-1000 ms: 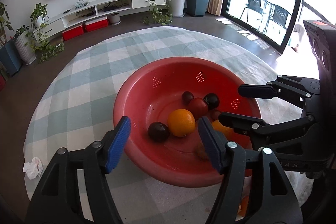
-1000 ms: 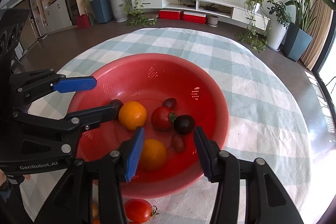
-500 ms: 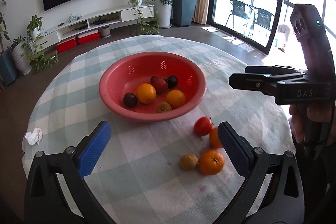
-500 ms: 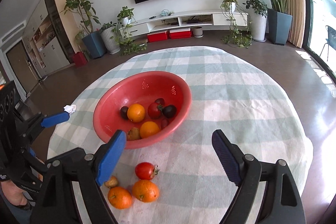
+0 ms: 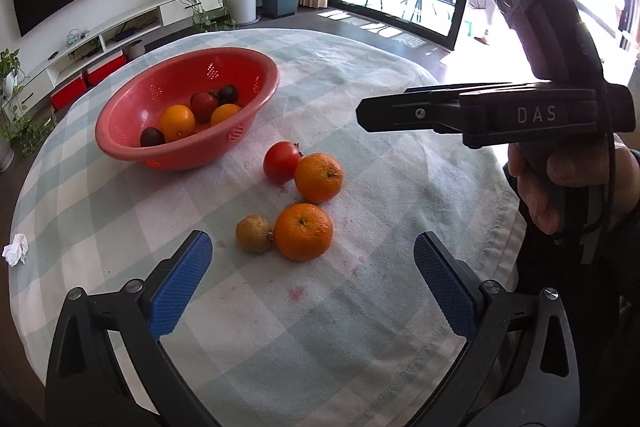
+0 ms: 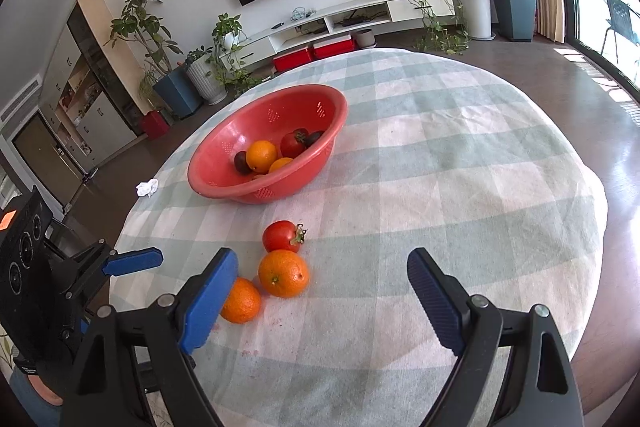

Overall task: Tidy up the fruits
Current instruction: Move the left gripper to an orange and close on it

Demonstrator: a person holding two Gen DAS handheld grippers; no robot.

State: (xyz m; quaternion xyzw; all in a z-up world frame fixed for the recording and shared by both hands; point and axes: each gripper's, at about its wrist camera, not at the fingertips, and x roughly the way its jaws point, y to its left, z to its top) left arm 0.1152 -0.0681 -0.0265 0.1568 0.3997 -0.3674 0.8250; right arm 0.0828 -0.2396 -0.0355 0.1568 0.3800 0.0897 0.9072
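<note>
A red colander bowl (image 5: 192,155) (image 6: 260,193) sits on the checked cloth and holds oranges, a tomato and dark plums. Nearer on the cloth lie a tomato (image 5: 281,161) (image 6: 281,235), two oranges (image 5: 319,177) (image 5: 303,231) and a small brown fruit (image 5: 253,233). My left gripper (image 5: 311,238) is open and empty, hanging just short of the nearest orange. My right gripper (image 6: 322,255) is also open and empty, above the cloth to the right of the loose fruit. Its left finger hides part of one orange (image 6: 242,301).
A crumpled tissue (image 5: 15,254) (image 6: 147,187) lies near the cloth's left edge. A hand (image 5: 560,179) holds the right gripper's handle at the table's right rim. Faint pink stains mark the cloth (image 5: 296,293). Floor, plants and a TV unit lie beyond the round table.
Both grippers have pulled back from over the bowl and opened wide. The loose tomato, oranges and brown fruit on the cloth have come into view in front of them.
</note>
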